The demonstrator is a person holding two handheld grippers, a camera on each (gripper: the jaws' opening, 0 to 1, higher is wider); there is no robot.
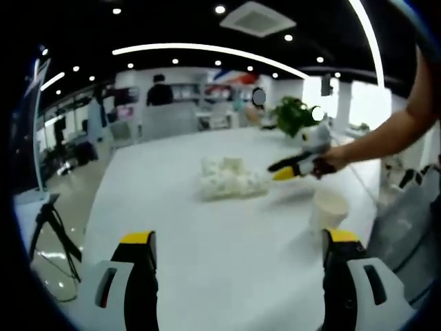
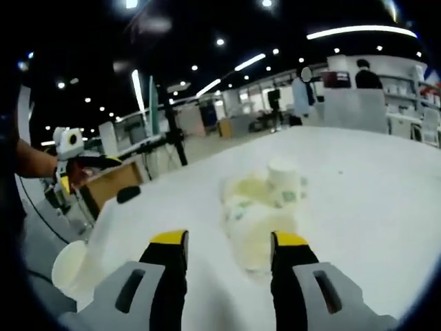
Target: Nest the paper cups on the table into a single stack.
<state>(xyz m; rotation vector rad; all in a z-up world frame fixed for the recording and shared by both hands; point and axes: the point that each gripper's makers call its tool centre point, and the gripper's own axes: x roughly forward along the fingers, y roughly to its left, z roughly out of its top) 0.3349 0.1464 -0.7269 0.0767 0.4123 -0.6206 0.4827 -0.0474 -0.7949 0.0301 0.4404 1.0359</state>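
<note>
You're working over a big white tabletop in an open office space, and nearly all the cups are sitting in one messy heap of white paper cups with pale green print near the middle of it. In the right gripper view that heap is lying just ahead of your jaws, mostly tipped cups with one upside-down white cup standing at its far side.

One plain white paper cup is standing apart from the heap, close to your left gripper, whose yellow-tipped jaws are spread wide with nothing between them. Your right gripper is hovering low over the near edge of the heap, jaws also apart and not pinching anything yet.

So I'd say you're lining up a grab, with no stack started. Next move probably calls for closing on a single cup's rim without dragging its neighbours along.
</note>
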